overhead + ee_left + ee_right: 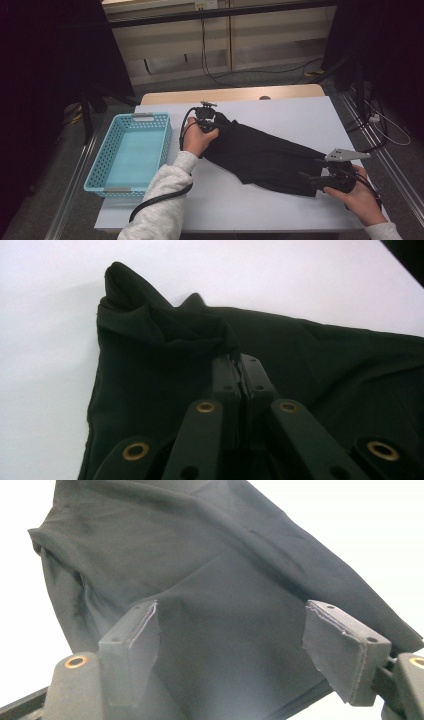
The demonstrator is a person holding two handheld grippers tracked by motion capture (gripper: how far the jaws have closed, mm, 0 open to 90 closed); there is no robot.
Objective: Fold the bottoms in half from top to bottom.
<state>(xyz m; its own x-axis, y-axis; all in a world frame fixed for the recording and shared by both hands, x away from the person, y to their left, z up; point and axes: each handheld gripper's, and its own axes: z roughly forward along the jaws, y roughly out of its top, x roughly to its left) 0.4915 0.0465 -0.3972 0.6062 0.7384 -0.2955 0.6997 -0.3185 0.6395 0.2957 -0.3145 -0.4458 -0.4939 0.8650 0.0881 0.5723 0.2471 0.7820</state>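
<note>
Pinching a raised fold of the black garment (165, 370), the left gripper (241, 371) is anchoring its far end on the white table (280, 112); the right gripper (235, 645) is straddling the near edge, jaws wide, probably lining up a fold.

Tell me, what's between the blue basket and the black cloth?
In the high view, the person's left hand and grey sleeve lie between the blue basket and the black cloth.

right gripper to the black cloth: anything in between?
Nothing visible. The right gripper is open, its pads apart with the black cloth directly ahead between them, at the cloth's near end. The left gripper is shut on the far end.
</note>
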